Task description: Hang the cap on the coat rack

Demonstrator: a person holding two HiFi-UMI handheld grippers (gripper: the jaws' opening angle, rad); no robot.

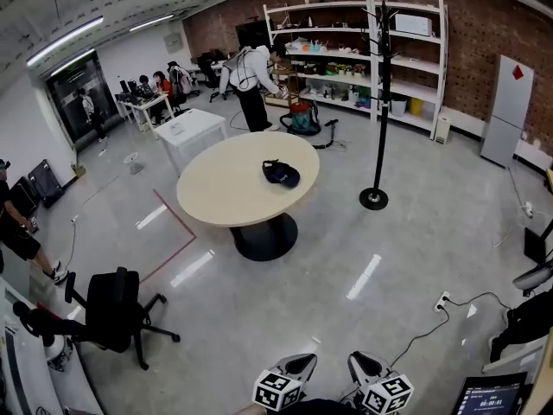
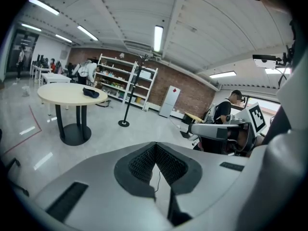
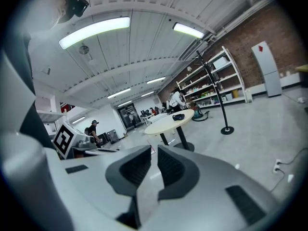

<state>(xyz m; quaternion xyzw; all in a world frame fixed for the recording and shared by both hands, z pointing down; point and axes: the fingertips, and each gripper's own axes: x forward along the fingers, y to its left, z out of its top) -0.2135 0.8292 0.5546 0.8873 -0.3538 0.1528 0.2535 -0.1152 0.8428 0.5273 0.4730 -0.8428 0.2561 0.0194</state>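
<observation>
- Cap, dark, lies on the round bench, toward the 2 o'clock part of its top. From the person it is dead ahead at 12 o'clock and well apart.
- Coat rack, a black pole on a round foot, stands on the floor at 3 o'clock from the bench and near it. Nothing can be seen hanging on its upper hooks.
- Left hand-held gripper: pads pressed together at the tip, nothing between them.
- Right hand-held gripper: jaws a narrow slit apart, nothing in the slit.
- Step in hand, as I judge it: the approach. The cap is untouched and neither tool is near it.
- Next move calls for crossing the floor to the bench, spreading one tool's jaws wider and taking the cap by brim or crown. The hooks sit high, so hanging it will need a lift.
- Writing: no brand or label legible. There are only square coded patterns on the marker cubes, a red diamond on the white fridge and digits on a screen at 5 o'clock, too small to read.
</observation>
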